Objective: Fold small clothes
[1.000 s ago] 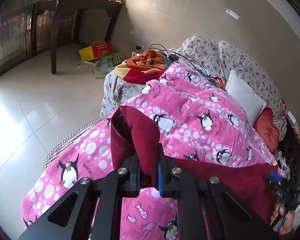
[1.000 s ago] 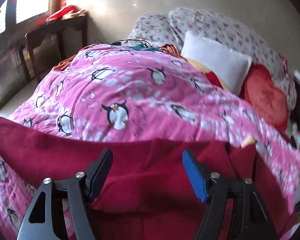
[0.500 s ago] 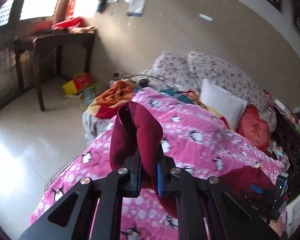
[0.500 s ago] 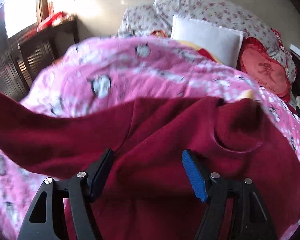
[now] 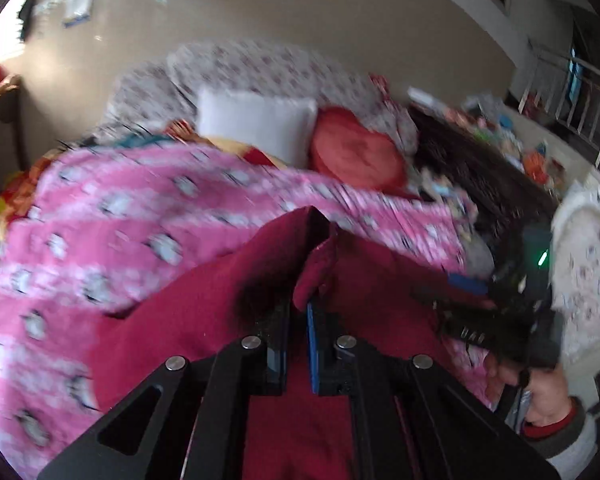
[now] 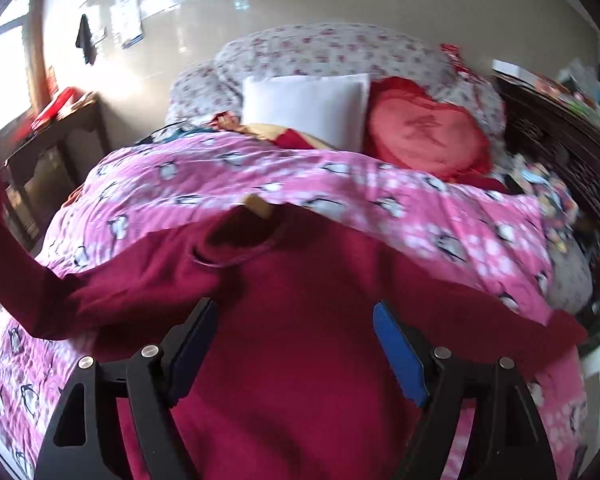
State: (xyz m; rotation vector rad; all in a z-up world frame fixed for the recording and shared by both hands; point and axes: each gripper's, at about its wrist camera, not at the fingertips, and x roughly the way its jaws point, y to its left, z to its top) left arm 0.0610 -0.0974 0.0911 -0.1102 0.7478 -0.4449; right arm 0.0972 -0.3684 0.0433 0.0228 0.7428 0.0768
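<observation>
A dark red sweater (image 6: 312, 320) lies spread on the pink penguin blanket (image 6: 220, 184), neck opening toward the pillows. My left gripper (image 5: 298, 312) is shut on a sleeve of the red sweater (image 5: 204, 312) and holds it over the garment's body; the sleeve also shows stretched up at the left edge of the right wrist view (image 6: 8, 248). My right gripper (image 6: 294, 340) is open and empty, hovering just above the sweater's chest. It also shows in the left wrist view (image 5: 480, 304), held by a hand at the right.
A white pillow (image 6: 306, 108) and a red heart cushion (image 6: 424, 132) lie at the bed's head against a floral quilt (image 6: 332, 52). A dark wooden table (image 6: 56, 136) stands at the left. A cluttered dark wooden bed frame (image 5: 480, 168) runs along the right.
My left gripper has swung right with the sleeve, carrying it from beside the bed over the sweater's body. The right gripper stayed open above the sweater, shifting slightly.
</observation>
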